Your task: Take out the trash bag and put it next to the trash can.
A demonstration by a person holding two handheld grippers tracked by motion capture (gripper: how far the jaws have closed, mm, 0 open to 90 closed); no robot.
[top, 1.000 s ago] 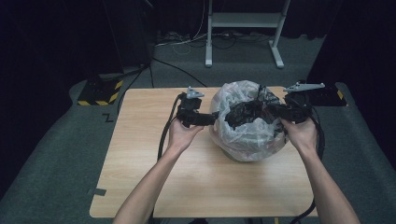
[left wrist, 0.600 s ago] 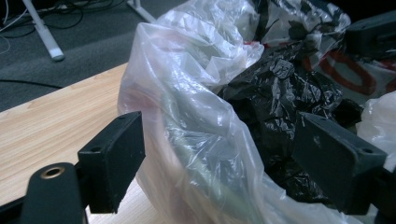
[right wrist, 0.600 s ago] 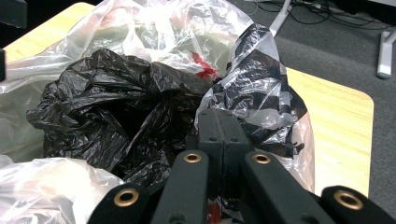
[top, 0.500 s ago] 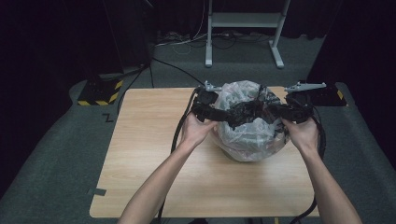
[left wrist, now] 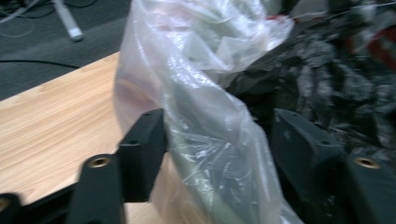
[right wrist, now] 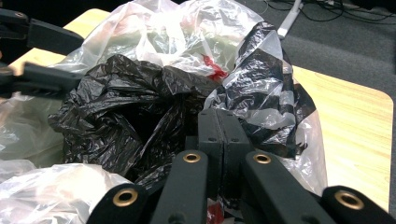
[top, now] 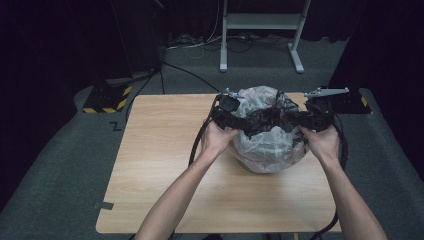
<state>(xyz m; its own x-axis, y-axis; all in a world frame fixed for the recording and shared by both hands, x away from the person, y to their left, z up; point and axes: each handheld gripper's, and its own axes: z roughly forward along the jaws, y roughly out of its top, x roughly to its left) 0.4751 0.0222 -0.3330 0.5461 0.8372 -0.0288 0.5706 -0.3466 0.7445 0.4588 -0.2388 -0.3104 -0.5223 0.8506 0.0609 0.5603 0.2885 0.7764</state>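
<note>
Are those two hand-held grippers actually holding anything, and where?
Left gripper: open around a fold of the clear bag. Right gripper: jaws together at the black bag; a pinch cannot be told.

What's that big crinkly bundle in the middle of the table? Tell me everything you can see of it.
It is a rounded clear plastic bag, thin, glossy and heavily wrinkled, resting on the wooden table toward its far right part. Crumpled black plastic lies bunched in its open top, with small red bits showing through the film. The left gripper has its fingers spread around a fold of the clear film; the right gripper has its fingers closed together against the black plastic. Whether it pinches any cannot be told.
</note>
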